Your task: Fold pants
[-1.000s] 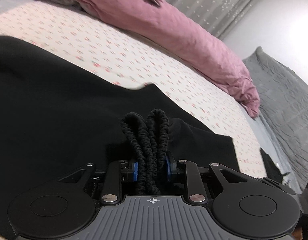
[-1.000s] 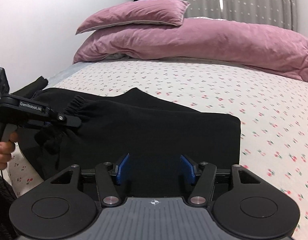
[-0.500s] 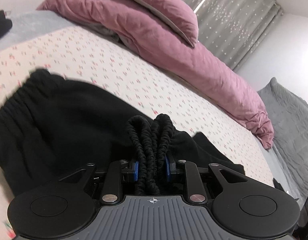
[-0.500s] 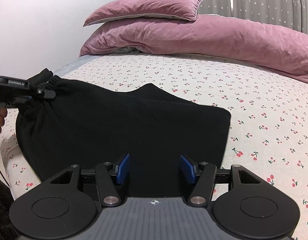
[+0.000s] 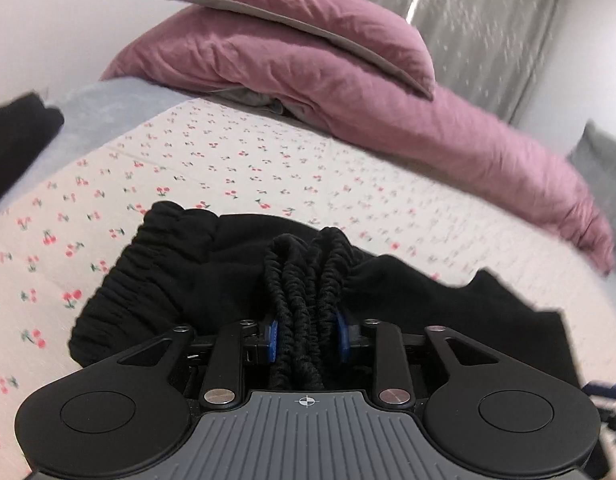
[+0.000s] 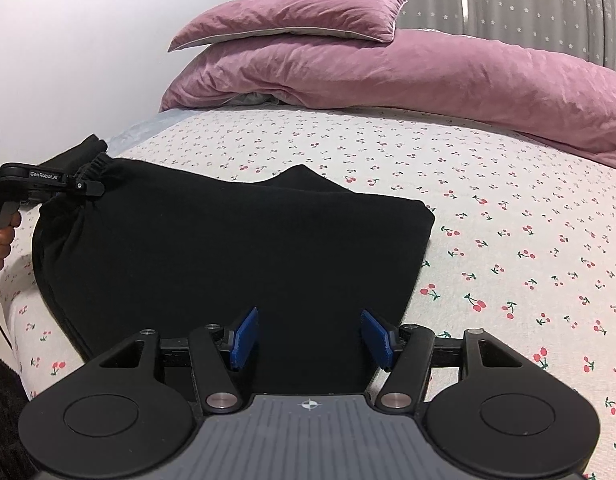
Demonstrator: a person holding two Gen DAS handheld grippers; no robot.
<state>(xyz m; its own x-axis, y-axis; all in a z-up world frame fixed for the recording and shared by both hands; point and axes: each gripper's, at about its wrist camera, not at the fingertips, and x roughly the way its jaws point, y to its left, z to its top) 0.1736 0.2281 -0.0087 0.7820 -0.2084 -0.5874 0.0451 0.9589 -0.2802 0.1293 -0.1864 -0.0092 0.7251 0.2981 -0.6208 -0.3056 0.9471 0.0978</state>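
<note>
In the left wrist view, we see our left gripper (image 5: 306, 334) clamped on the bunched elastic waistband (image 5: 303, 276) of the black pants (image 5: 179, 276), the ribbed folds squeezed between the blue pads (image 5: 272, 340). The pants spread across the cherry-print bed (image 5: 227, 168), near its left edge, with more gathered waistband lying to the left of the gripper. A pink pillow (image 5: 308, 28) sits on a pink duvet (image 5: 448, 136) along the head of the bed. A grey curtain (image 5: 488, 28) hangs behind, and a dark cloth (image 5: 15, 140) lies at the left edge.

In the right wrist view, we see our right gripper (image 6: 310, 338) with its jaws wide apart and nothing between them, hovering over the near end of the pants (image 6: 227, 256). The pants lie folded into a broad dark panel near the bed's (image 6: 508, 240) front left corner. At far left, the left gripper (image 6: 81, 186) pinches the waistband (image 6: 95, 168), lifting that corner, with a hand (image 6: 1, 236) on its handle. The pillow (image 6: 291, 16) and duvet (image 6: 428, 76) lie along the far edge.
</note>
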